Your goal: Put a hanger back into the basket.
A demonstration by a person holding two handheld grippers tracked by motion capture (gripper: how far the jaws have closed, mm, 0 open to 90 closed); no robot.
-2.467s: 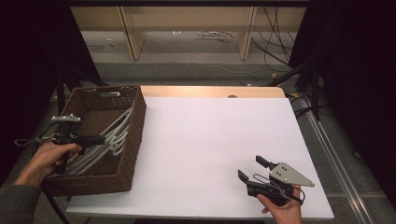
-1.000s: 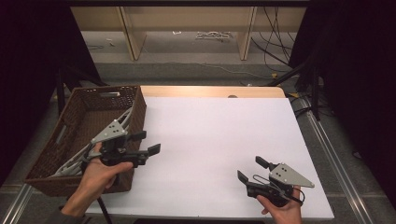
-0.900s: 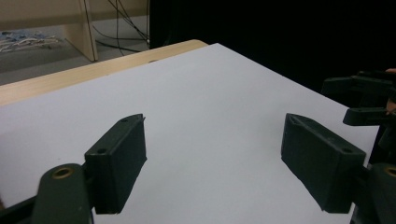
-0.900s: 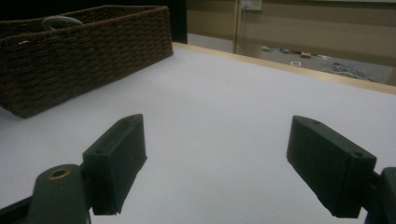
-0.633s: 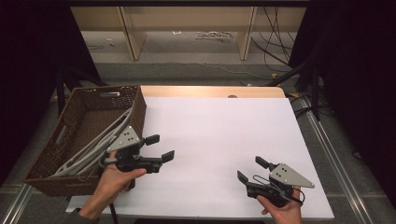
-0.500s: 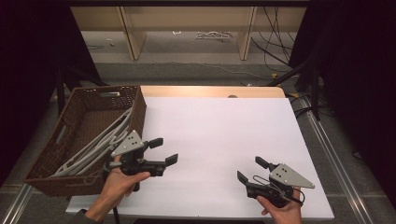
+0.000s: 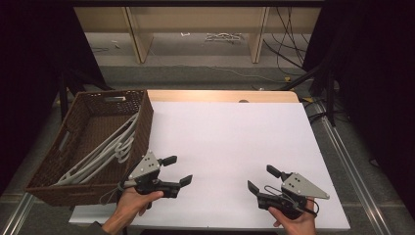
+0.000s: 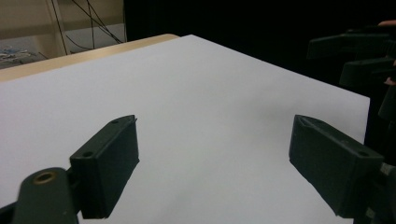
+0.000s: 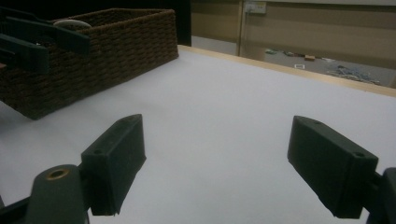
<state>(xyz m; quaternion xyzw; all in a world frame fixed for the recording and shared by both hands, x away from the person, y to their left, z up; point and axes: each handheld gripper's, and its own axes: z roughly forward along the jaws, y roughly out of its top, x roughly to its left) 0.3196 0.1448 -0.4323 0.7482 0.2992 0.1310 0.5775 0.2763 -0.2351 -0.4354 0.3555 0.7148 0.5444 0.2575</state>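
My left gripper stands open over the white table, just right of the brown wicker basket, with nothing between its jaws. In the left gripper view the left gripper points across the bare white top toward the other gripper at the right edge. My right gripper rests open near the front right of the table, empty. In the right gripper view the right gripper faces the basket. Several white hangers lie in the basket.
The table's far edge is a wooden strip. Beyond it are wooden shelf legs and cables on the floor. A metal rail runs along the right side.
My left gripper has come out from over the basket and moved right and toward the front, onto the white table. The right gripper has stayed still.
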